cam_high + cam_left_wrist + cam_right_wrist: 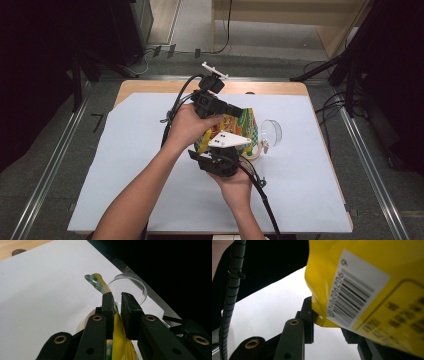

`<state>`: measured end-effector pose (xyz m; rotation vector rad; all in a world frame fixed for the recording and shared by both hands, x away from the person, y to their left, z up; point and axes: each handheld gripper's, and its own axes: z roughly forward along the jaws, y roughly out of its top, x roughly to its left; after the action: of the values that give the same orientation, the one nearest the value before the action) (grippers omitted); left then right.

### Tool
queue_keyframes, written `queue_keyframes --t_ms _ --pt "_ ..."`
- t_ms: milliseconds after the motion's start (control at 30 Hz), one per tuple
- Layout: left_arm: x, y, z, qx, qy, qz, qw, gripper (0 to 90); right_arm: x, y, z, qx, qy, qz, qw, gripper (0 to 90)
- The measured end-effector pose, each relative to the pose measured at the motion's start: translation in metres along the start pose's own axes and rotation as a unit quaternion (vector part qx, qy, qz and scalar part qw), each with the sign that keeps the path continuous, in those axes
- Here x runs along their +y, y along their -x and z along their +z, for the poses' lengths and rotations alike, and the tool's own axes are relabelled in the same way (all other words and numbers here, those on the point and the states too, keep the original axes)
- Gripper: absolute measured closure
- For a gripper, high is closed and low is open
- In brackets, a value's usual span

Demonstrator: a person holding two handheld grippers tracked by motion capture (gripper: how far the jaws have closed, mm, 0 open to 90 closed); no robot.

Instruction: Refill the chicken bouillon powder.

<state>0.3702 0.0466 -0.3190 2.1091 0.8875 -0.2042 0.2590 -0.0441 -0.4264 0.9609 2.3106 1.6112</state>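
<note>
- Yellow-and-green foil snack bag [235, 127]: held up off the white paper-covered tabletop [130, 165], just this side of the table's middle, between the two claws.
- Left claw [117, 305]: jaws pinched on the bag's green-checked top seam, foil squeezed thin between the pads.
- Right claw [325, 320]: jaws closed on a lower corner fold of the bag, near the barcode label [354, 293]; the far jaw is mostly hidden behind the foil.
- Clear round plastic cup [271, 133]: lies tilted on the tabletop just beside the bag, apart from both claws. A tan tape ring [252, 151] sits beneath the bag.
- Judged step: bag gripped at two ends, likely for pulling open.
- Risks: slick foil could slip out of the left claw's narrow bite on the seam; uneven pull could rip the bag sideways and scatter the contents; a sudden release could swing a claw into the cup and send it rolling off the edge.
</note>
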Motion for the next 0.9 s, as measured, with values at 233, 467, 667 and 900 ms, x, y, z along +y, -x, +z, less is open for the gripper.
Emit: queue_keyframes --t_ms 233,467,667,900 --pt "-0.0002 0.0002 0.0009 0.005 -0.004 0.002 1.0000 81.6 -0.0011 0.0003 0.0009 0.003 0.003 0.006 1.0000 68.8" --pt "-0.0008 -0.0004 0.0018 0.005 -0.004 0.002 1.0000 81.6 -0.0021 0.0003 0.0008 0.003 0.001 0.006 1.0000 68.7" --pt "-0.0009 0.0005 0.0015 0.004 -0.005 0.002 1.0000 81.6 -0.0021 0.0000 0.0001 0.002 0.000 0.004 1.0000 68.7" --pt "-0.0007 -0.0021 0.0013 -0.002 -0.003 -0.003 1.0000 81.5 -0.0015 -0.0011 -0.0005 0.000 0.001 0.003 1.0000 68.6"
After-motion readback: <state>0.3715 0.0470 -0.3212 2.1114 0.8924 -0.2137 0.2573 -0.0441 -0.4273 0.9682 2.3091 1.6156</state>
